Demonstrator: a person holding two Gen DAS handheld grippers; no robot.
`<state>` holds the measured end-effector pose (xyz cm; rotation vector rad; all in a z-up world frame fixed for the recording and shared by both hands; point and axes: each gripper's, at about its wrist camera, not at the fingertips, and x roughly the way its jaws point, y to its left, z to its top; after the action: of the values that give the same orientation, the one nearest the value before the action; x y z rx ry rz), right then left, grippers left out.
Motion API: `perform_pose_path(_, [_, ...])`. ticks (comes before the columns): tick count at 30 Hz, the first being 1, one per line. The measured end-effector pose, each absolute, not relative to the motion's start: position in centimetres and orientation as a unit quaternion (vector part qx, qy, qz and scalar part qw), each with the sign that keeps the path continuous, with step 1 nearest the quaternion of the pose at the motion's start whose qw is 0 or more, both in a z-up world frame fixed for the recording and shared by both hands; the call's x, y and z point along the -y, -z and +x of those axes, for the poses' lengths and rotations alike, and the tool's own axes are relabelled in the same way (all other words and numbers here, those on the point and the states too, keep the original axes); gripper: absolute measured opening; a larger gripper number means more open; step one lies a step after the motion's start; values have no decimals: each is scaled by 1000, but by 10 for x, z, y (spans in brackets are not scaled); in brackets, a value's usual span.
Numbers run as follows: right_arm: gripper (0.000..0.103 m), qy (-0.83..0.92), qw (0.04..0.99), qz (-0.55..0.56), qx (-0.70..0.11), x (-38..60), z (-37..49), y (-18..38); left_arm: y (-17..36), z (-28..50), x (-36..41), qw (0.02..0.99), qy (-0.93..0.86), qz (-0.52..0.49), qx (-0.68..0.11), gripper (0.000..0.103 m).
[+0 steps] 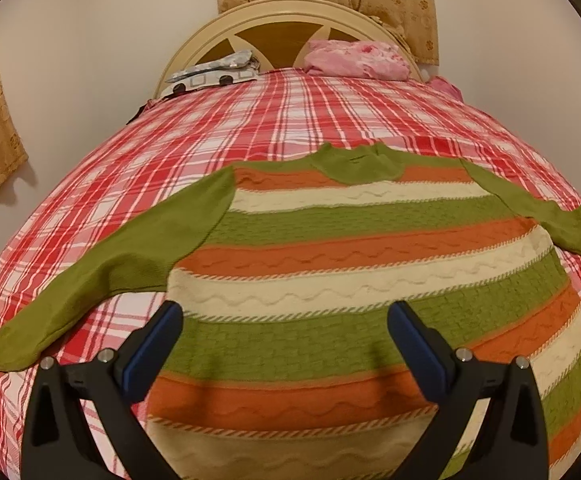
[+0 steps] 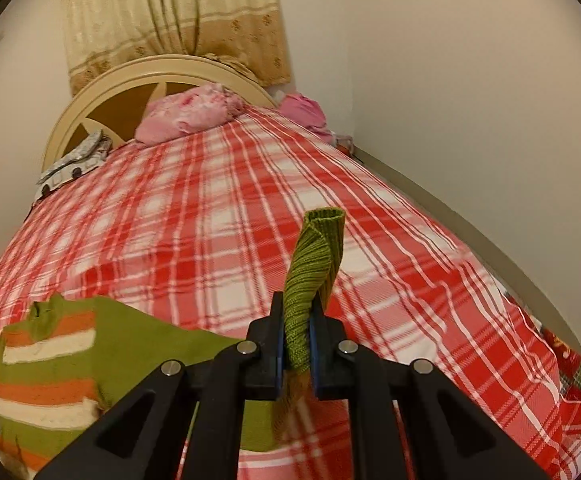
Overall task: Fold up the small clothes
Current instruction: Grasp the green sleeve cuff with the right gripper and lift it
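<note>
A small knit sweater (image 1: 330, 264) with green, orange and cream stripes and green sleeves lies flat on the bed. Its left sleeve (image 1: 102, 268) is spread out to the left. My left gripper (image 1: 286, 316) is open and empty, hovering over the sweater's lower body. My right gripper (image 2: 296, 320) is shut on the cuff of the green right sleeve (image 2: 314, 264) and holds it lifted above the bed; the cuff sticks up past the fingers. The sweater's body also shows at the lower left of the right wrist view (image 2: 50, 380). The lifted sleeve shows at the right edge of the left wrist view (image 1: 578, 220).
The bed has a red and white plaid cover (image 1: 290, 112). At the headboard (image 1: 286, 16) lie a pink bundle of cloth (image 1: 354, 60) and a grey patterned item (image 1: 214, 72). A wall (image 2: 470, 120) runs along the bed's right side. Curtains hang behind.
</note>
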<state>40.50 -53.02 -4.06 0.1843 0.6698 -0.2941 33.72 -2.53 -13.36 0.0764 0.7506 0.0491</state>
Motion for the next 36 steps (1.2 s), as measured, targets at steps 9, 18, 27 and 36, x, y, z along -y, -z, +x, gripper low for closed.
perform_pose_path(9, [9, 108, 941, 63, -316, 472, 427, 16, 135, 331, 0, 930, -33, 21, -367, 103])
perform_pose_path(18, [9, 73, 950, 29, -301, 406, 451, -9, 135, 327, -23, 930, -36, -2, -365, 103])
perform_pose_path(27, [9, 31, 954, -3, -298, 338, 474, -18, 141, 327, -48, 929, -43, -22, -367, 103])
perform_pose_path(36, [9, -19, 953, -34, -299, 264, 492, -16, 146, 326, -73, 928, -50, -43, -368, 103])
